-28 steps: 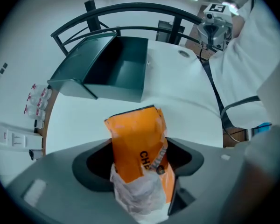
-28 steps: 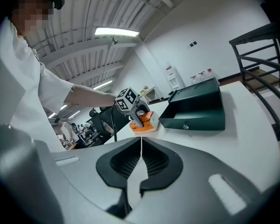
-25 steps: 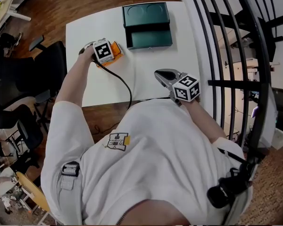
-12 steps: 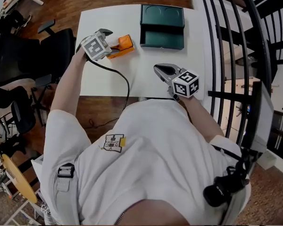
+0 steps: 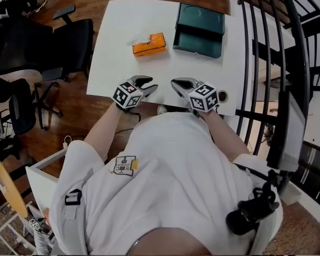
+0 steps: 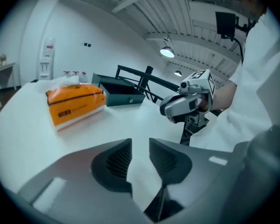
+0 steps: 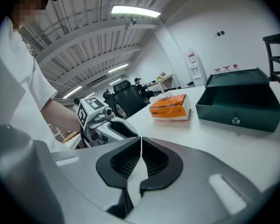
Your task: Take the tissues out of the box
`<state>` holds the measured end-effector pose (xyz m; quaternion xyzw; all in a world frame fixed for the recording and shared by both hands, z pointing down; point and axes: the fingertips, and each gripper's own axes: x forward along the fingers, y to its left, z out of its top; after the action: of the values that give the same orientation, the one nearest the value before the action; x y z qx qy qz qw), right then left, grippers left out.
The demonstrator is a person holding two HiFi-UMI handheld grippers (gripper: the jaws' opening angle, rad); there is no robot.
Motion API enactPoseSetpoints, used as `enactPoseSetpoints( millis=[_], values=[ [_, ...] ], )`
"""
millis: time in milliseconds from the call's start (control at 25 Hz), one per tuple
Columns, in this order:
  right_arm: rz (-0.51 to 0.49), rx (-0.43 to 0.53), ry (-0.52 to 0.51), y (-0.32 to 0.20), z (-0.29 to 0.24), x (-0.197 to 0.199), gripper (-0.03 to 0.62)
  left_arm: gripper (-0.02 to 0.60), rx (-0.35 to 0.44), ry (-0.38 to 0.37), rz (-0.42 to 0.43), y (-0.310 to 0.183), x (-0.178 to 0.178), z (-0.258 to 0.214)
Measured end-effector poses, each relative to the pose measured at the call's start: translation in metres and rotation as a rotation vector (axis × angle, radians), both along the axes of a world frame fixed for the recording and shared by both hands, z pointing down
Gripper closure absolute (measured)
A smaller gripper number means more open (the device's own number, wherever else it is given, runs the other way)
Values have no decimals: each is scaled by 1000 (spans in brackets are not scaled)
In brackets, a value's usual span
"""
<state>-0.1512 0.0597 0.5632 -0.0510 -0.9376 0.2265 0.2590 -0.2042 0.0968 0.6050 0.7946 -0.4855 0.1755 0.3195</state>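
both tools are held low over the near edge of the white table [image 5: 114,52], tips turned toward each other and just beside one another; judged from this, it is a ready pose, with no pull under way.

left gripper [image 5: 148,85]: jaws closing, a narrow gap between the ribbed pads; only bare table surface shows through that gap, so it has hold of nothing.

right gripper [image 5: 176,83]: jaws fully together, pads meeting along a thin seam; nothing is caught between them.

the tissue box [image 5: 149,44], orange, lies flat toward the far side of the table, left of centre and well apart from both grippers; a white tissue [image 5: 141,38] stands up out of its top slot, which puts it within reach of a pinch from above; no loose tissue shows on the table, so the task is judged not yet begun.

surroundings: a dark green case [image 5: 199,30] with an open compartment sits at the far right of the table, near the tissue box but not touching it; black office chairs [image 5: 69,39] stand off the left edge; a black railing [image 5: 272,68] runs down the right side.

obstructions: the table between the grippers and the tissue box is bare, so the approach path is judged free; the case lies to the right of that path; a light box may lift with the tissue unless the other gripper steadies it.
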Motion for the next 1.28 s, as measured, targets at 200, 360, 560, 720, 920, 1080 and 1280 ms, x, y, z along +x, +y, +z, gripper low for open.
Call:
enactPoseSetpoints(
  millis=[200,360,560,720,920,1080,1280],
  values=[
    [6,-19,42,13,24,-2,588,581,-12,53,-109,9,6,23],
    [12,-10,64,14,32,-2,593,581,-32,83,-138,11,8,36],
    [16,11,87,14,40,1,594,581,-45,59,-132,18,6,45],
    [42,10,109,8,43,11,594,581,-59,-6,-38,21,22,47],
    [62,13,123,-1,43,10,594,581,-67,9,-33,14,20,44],
    [52,20,132,-15,41,5,594,581,-77,34,-49,1,16,39],
    [51,43,128,-14,40,8,594,581,-67,30,-45,5,22,38]
  ],
)
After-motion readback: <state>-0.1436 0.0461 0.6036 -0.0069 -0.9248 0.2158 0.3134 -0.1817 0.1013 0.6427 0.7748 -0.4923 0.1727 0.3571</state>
